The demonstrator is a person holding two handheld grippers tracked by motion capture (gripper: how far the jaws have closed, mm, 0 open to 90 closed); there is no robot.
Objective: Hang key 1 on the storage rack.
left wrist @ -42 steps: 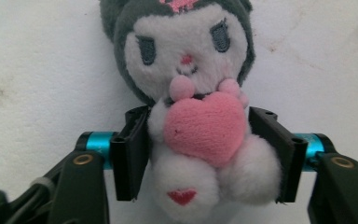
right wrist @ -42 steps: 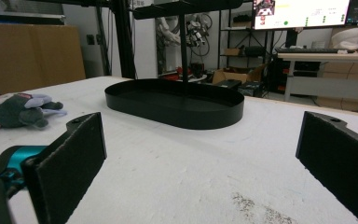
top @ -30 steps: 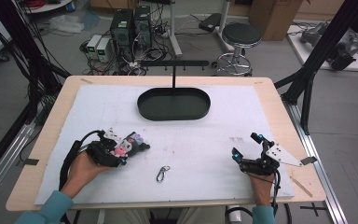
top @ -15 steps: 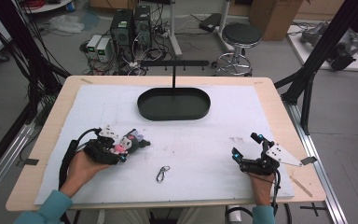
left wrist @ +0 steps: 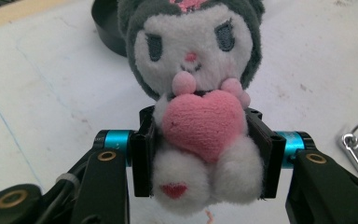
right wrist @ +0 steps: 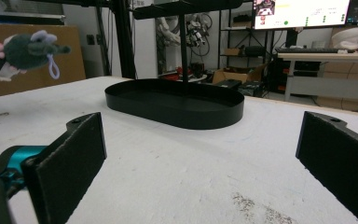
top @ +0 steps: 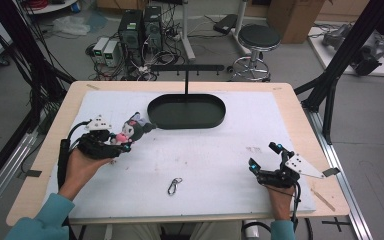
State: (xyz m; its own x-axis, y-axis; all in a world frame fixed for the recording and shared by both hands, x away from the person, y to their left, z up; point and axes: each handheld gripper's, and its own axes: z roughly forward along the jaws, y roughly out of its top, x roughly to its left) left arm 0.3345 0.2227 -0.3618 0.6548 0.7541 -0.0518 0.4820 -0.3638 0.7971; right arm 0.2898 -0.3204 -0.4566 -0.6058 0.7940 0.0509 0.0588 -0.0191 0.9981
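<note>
A white-covered table (top: 205, 155) stands in a cluttered lab, with a black oval tray (top: 186, 111) and its hanging stand at twelve o'clock. At nine o'clock the left gripper (top: 114, 146) pinches a plush toy (left wrist: 196, 100) by its body, lifted off the table; hanging it looks still undone. A carabiner (top: 174, 186) lies at six o'clock. At four o'clock the right gripper (top: 265, 156) rests, jaws spread, empty.

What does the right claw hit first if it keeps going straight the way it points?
Probably the black tray. In the right gripper view it sits dead ahead between the open jaws of the right claw, with bare table cover between. Whether the claw rides over the low rim is unclear.
</note>
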